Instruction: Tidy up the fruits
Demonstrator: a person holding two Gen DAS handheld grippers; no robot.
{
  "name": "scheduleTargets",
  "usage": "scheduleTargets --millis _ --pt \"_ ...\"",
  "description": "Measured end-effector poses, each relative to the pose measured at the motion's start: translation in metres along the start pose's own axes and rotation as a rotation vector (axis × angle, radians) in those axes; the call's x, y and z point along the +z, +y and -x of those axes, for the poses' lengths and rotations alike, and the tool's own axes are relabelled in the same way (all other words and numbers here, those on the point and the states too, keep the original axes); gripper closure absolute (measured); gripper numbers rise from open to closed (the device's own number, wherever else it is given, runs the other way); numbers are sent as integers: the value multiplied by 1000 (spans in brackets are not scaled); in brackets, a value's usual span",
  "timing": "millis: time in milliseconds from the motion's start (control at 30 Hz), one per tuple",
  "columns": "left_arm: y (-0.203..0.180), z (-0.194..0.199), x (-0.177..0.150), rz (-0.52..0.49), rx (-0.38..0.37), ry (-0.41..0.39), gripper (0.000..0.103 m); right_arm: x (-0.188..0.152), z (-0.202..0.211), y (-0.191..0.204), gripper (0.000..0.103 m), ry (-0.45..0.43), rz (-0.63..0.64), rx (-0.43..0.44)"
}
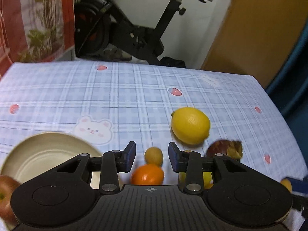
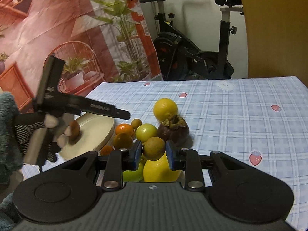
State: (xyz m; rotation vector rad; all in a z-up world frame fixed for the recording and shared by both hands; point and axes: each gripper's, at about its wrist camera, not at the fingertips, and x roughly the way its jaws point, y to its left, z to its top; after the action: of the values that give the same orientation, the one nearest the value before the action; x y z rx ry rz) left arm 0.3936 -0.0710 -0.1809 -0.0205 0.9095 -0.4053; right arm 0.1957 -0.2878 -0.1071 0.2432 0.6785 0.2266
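In the left wrist view my left gripper (image 1: 152, 156) is open and empty, above a small yellow-brown fruit (image 1: 154, 156) and an orange (image 1: 147, 174). A lemon (image 1: 190, 128) and a dark mangosteen (image 1: 224, 151) lie to its right, a cream plate (image 1: 50, 157) to its left with a red apple (image 1: 6, 194) at its edge. In the right wrist view my right gripper (image 2: 153, 155) is shut on a round brown fruit (image 2: 154, 147), above a yellow fruit (image 2: 161, 170). The left gripper (image 2: 80, 105) hovers over the plate (image 2: 92, 134).
A fruit pile lies on the blue plaid tablecloth (image 2: 231, 115): oranges (image 2: 124, 130), a yellow-green fruit (image 2: 146, 131), a mangosteen (image 2: 173, 130), a lemon (image 2: 165, 108), a green fruit (image 2: 132, 175). An exercise bike (image 2: 192, 53) stands behind the table.
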Motion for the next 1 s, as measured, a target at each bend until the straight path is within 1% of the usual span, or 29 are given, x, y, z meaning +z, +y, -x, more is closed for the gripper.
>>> scheduleTargets --millis 167,400,433,467,500,600,833,1000 --pt "-3 -18 2 -13 -1 40 63 2 -1 -10 74 -12 -33 1" --pt "-7 -32 -8 -38 6 85 64 1 -2 -15 74 -9 -54 3" --pt "-9 -31 -11 -47 16 80 66 0 -3 -16 74 -7 -57 3" --pt "-10 -31 -13 -53 24 77 75 0 -3 -16 74 -5 -58 2" --pt "-9 -29 -14 -52 25 75 76 0 -4 -16 74 -3 -59 3" --pt "-5 -24 -15 -36 7 75 76 -1 -3 -15 74 0 -61 1" --pt "7 -4 -7 -18 0 27 76 2 -6 -8 74 6 -49 3" --pt "25 30 -2 -8 -9 -27 76 11 -10 8 74 6 -15 24"
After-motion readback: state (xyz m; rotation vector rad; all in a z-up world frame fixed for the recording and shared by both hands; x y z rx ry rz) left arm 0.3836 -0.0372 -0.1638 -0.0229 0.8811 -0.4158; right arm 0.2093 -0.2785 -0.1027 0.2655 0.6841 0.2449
